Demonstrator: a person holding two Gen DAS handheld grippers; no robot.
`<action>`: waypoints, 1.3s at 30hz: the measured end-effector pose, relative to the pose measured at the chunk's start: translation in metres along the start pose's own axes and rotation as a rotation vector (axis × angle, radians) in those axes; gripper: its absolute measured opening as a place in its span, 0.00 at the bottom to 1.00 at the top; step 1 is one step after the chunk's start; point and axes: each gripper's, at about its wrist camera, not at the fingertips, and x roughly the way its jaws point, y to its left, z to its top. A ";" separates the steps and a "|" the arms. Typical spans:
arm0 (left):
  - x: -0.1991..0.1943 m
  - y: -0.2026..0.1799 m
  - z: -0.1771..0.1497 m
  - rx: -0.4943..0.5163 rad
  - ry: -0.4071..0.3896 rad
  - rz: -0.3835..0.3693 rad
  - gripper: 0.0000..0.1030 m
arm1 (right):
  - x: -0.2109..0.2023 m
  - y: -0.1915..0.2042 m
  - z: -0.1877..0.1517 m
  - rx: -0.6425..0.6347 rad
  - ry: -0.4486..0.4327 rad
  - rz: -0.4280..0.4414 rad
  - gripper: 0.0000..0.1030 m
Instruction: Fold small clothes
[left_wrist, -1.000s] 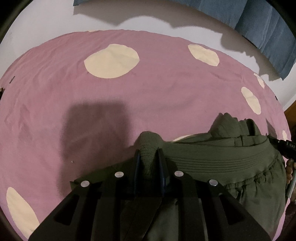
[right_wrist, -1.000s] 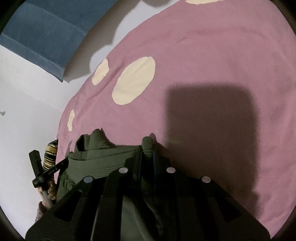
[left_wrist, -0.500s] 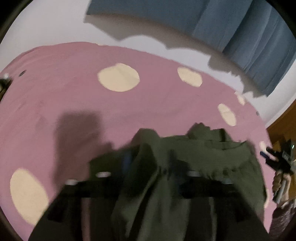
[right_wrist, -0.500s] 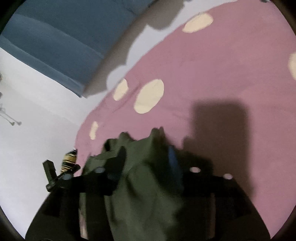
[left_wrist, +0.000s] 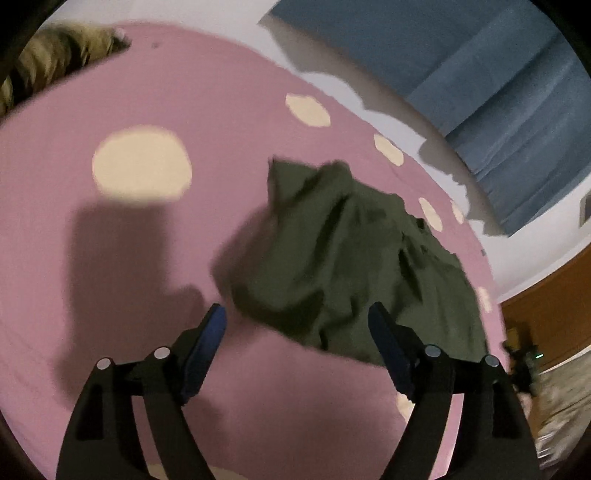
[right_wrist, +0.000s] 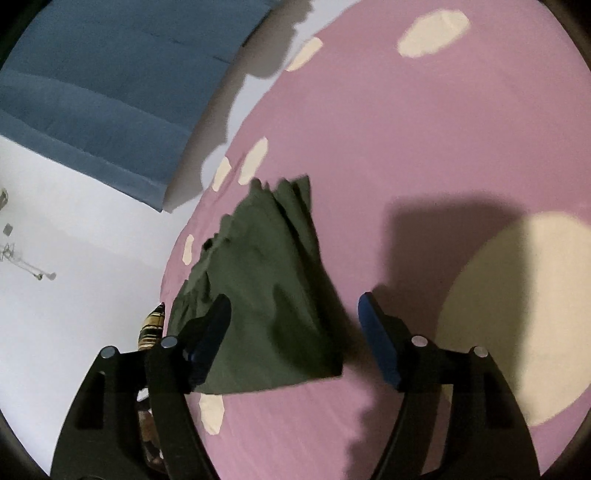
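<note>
left claw (left_wrist: 295, 325) opening, empty | right claw (right_wrist: 293, 314) opening, empty | rumpled olive-green cloth garment (left_wrist: 347, 258) dropped on pink spotted bedsheet (left_wrist: 147, 92) | risk: loose fold slumps

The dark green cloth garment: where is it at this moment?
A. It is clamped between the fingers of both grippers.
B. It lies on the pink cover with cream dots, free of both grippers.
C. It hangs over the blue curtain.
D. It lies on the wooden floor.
B: the dark green cloth garment lies crumpled on the pink cover with cream dots, while the left gripper and right gripper are opening with nothing pinched between their pads.
</note>
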 end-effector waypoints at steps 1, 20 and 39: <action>0.004 0.001 -0.002 -0.019 0.009 -0.004 0.76 | 0.004 -0.002 -0.003 0.011 0.005 -0.001 0.70; 0.048 0.003 -0.001 -0.053 0.012 0.143 0.37 | 0.032 -0.008 -0.022 -0.049 0.015 -0.098 0.16; 0.038 0.010 -0.003 -0.083 -0.015 0.099 0.55 | -0.025 -0.003 -0.032 0.036 -0.123 -0.147 0.45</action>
